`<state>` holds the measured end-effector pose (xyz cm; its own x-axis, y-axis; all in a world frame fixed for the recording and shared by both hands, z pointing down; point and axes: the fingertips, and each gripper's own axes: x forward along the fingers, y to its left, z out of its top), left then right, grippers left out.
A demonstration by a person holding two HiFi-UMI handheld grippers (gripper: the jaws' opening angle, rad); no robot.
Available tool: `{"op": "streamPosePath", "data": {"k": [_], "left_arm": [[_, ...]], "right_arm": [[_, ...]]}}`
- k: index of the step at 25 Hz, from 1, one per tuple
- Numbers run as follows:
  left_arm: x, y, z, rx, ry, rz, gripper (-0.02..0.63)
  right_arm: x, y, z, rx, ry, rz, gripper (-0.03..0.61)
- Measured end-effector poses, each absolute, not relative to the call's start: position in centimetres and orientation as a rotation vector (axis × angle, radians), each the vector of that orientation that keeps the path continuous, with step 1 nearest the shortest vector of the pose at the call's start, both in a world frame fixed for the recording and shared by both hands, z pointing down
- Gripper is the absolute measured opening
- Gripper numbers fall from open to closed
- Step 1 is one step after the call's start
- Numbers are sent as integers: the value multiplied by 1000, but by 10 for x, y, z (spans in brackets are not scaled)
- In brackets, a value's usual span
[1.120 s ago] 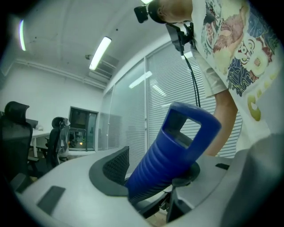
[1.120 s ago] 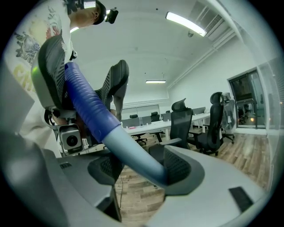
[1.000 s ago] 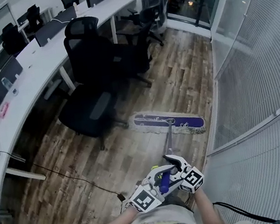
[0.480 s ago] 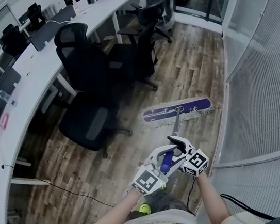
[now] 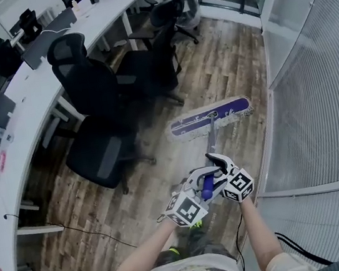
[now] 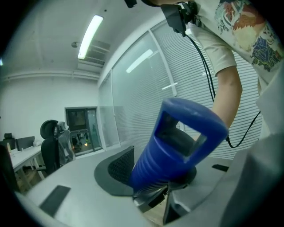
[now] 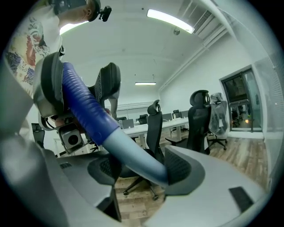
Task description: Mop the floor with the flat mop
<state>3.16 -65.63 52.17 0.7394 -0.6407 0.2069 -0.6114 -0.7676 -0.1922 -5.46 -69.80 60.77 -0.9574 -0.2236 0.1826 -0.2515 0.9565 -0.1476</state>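
The purple flat mop head point(image 5: 211, 117) lies on the wooden plank floor point(image 5: 227, 60), near the black office chairs point(image 5: 99, 110). Both forearms reach forward. The left hand-held gripper point(image 5: 201, 184), jaws just closing, clamps the blue ribbed handle point(image 6: 177, 142). Just ahead, the right hand-held gripper point(image 5: 217, 161) clamps the pale shaft point(image 7: 133, 155).

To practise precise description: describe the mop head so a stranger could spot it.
Find the wooden floor between the curved white desk and the ribbed wall. Beside that wall lies the mop head: a long, flat purple pad with pale fringe, unlike the black chairs nearby.
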Motion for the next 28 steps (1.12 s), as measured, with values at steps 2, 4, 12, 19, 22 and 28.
{"op": "streamPosePath", "data": {"k": [2,4,12,19,22,28], "left_arm": [[32,-639,524,-2824,1017,-409,135],[30,-614,523,-2826,1018,-407,135],[-2,-456,520,-2846,946,-412,133],[-35,-271,524,-2861,870,-415,133],[-43,-194,526,-2867,842,-423,133],[-46,-84,520,-2877,783,-442,133]], "right_arm": [[-54,-681,609,358,-2937,251,250],[-56,-656,608,352,-2931,246,250],[-87,-500,605,376,-2902,239,250],[-117,-319,610,443,-2889,242,250],[-124,-243,611,458,-2882,246,250],[-127,-135,605,488,-2881,264,250]]}}
